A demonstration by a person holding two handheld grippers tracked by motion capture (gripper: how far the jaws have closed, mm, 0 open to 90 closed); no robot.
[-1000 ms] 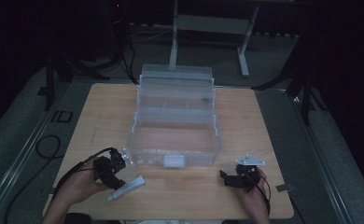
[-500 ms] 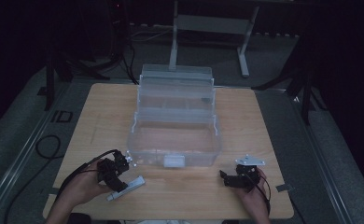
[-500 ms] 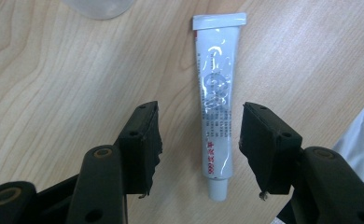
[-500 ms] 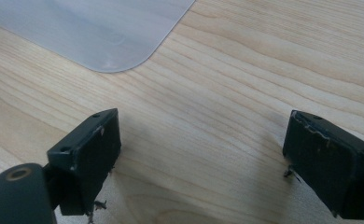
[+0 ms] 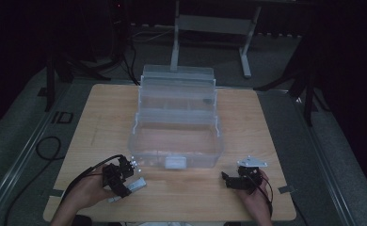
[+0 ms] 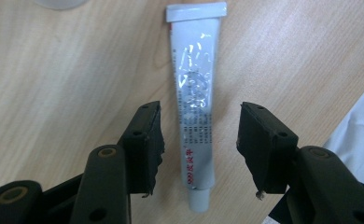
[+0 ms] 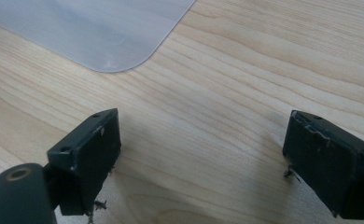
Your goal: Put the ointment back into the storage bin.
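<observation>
White tube (print too small to read).

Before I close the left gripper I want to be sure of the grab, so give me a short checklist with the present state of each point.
1. Tube lies between the left gripper jaws: ok.
2. Pads on the tube: not ok; the jaws have just been closing, but gaps remain on both sides.
3. Tube lies flat on the table, cap toward the gripper: ok.
4. Clear box stands open, ready to receive: ok.
5. Right gripper is open, holds nothing, rests apart from the tube: ok.
6. Whether the tube's cap is tight: cannot tell.
</observation>
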